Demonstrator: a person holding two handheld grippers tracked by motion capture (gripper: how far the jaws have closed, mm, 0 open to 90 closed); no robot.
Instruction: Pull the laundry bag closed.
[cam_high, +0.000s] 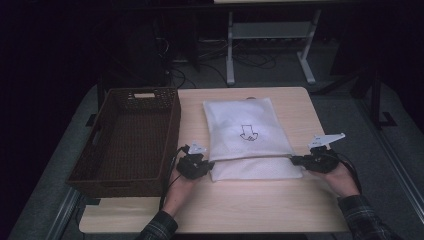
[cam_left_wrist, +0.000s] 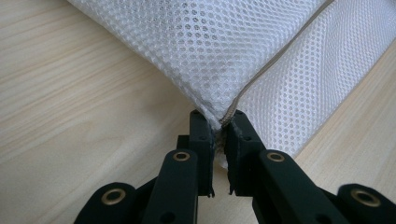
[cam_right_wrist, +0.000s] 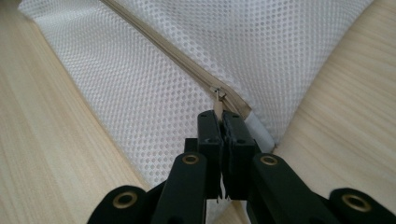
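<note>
The left gripper (cam_left_wrist: 219, 122) is clamping the corner of the white mesh bag (cam_high: 247, 135) at the zipper's (cam_left_wrist: 275, 58) end. The right gripper (cam_right_wrist: 220, 116) is pinching the zipper pull (cam_right_wrist: 217, 99) at the bag's opposite corner, jaws together. In the high view, the bag is lying flat at the centre of the wooden table (cam_high: 240, 210), with the grippers at its 8 and 4 o'clock. A brown wicker basket (cam_high: 125, 137) is sitting at the bag's 9 o'clock.
</note>
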